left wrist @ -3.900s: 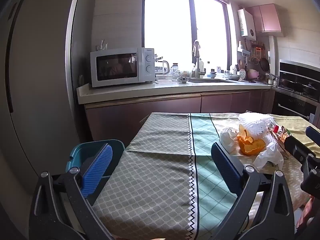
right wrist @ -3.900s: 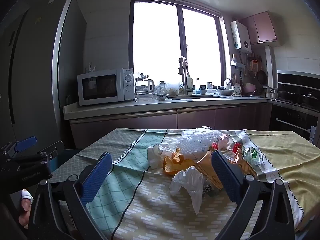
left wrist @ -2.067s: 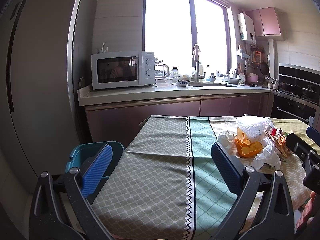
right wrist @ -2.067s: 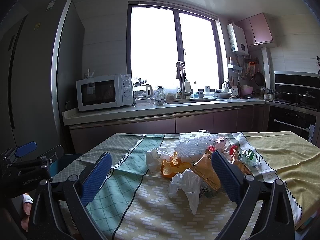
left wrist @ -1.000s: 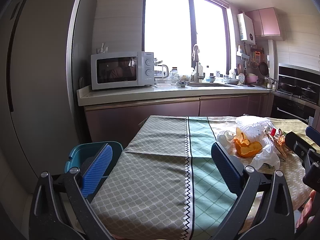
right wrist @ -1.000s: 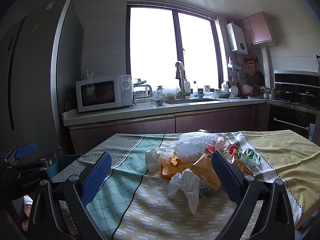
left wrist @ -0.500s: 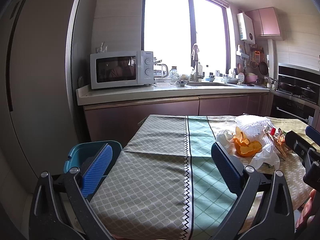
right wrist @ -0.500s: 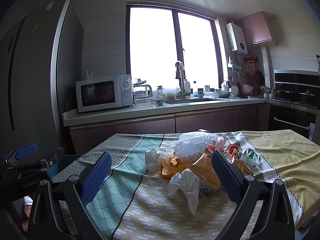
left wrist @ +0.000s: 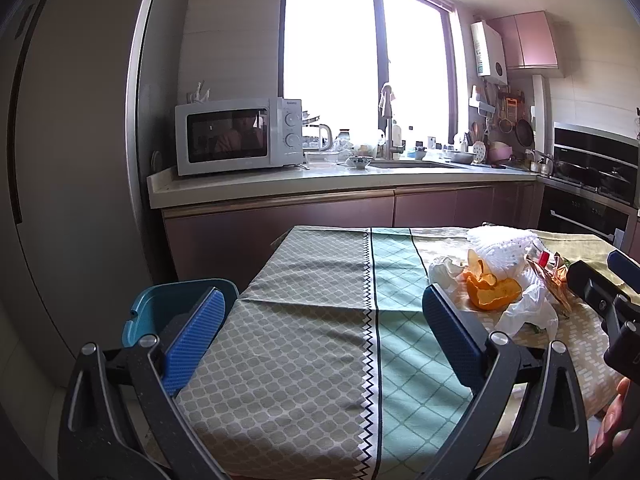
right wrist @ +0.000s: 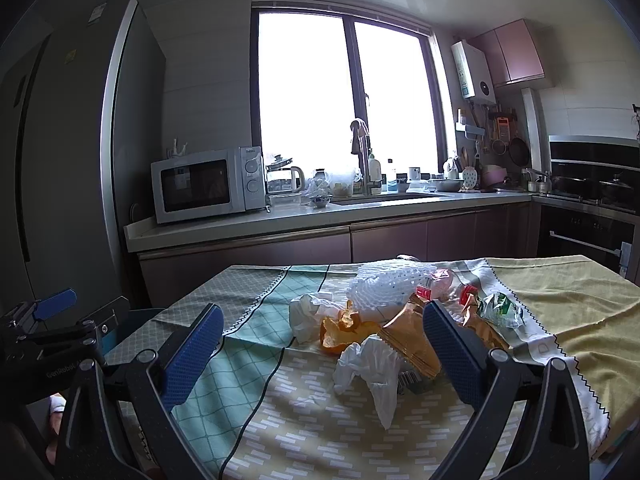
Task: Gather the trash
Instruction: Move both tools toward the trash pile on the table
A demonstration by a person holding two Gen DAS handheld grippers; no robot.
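A heap of trash lies on the clothed table [right wrist: 304,412]: orange peel [right wrist: 340,330], crumpled white tissues [right wrist: 372,368], white foam netting [right wrist: 384,286], a brown wrapper [right wrist: 408,344] and a green wrapper [right wrist: 498,312]. My right gripper [right wrist: 322,356] is open and empty, just short of the heap. My left gripper [left wrist: 320,336] is open and empty over the table's left part; the orange peel [left wrist: 490,290] and a tissue [left wrist: 528,312] lie to its right. A teal bin [left wrist: 160,308] stands on the floor beside the table's left edge.
A tall grey fridge [left wrist: 68,160] stands at the left. The counter [left wrist: 320,180] behind the table holds a white microwave [left wrist: 236,134], a kettle and a sink. An oven [right wrist: 588,224] is at the right. The yellow cloth part [right wrist: 568,292] lies right of the heap.
Both grippers have drifted back slightly from the table and stay open. The trash has not moved.
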